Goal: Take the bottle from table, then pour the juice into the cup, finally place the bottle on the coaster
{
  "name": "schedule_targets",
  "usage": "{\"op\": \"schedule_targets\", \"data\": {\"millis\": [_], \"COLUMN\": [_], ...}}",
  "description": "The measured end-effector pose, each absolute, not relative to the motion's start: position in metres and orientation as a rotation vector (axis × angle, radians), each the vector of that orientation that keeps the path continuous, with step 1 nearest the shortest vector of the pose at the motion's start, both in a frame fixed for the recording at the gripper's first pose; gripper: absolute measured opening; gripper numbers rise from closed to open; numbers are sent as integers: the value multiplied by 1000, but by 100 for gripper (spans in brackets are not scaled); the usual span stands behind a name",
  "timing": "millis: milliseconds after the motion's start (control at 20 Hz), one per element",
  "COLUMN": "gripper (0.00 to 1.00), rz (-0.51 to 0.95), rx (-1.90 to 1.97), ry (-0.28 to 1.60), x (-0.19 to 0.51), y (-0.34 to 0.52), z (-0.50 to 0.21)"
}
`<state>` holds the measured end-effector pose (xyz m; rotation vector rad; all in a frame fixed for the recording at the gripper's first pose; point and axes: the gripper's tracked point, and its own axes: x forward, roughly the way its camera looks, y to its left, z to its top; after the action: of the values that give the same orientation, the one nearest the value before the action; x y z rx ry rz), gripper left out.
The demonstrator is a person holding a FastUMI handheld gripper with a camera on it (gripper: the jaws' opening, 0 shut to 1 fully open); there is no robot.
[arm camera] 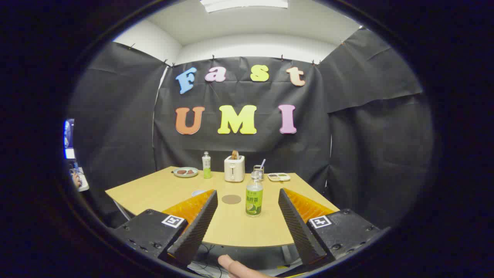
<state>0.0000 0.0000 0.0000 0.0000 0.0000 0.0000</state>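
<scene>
A clear bottle [254, 195] with a green label and pale juice stands upright on the wooden table [162, 189], just ahead of my fingers and a bit right of their midline. A round brown coaster [231, 199] lies flat to the bottle's left. The rim of a pale cup [198, 192] peeks out behind my left finger, mostly hidden. My gripper [247, 222] is open, held back from the table's near edge, with nothing between its fingers.
Along the table's far side stand a plate with food [185, 172], a second green bottle [207, 165], a white toaster [234, 168], a small holder with utensils [259, 171] and a white tray [278, 177]. A person's fingertip [231, 266] shows below the fingers.
</scene>
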Motion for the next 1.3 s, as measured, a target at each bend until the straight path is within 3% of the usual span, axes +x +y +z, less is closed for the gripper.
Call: {"op": "schedule_targets", "data": {"millis": [850, 1300], "gripper": [100, 100], "rz": [9, -19], "rx": [66, 24], "ry": [-50, -24], "x": [9, 66], "y": [-3, -12], "z": [10, 1]}}
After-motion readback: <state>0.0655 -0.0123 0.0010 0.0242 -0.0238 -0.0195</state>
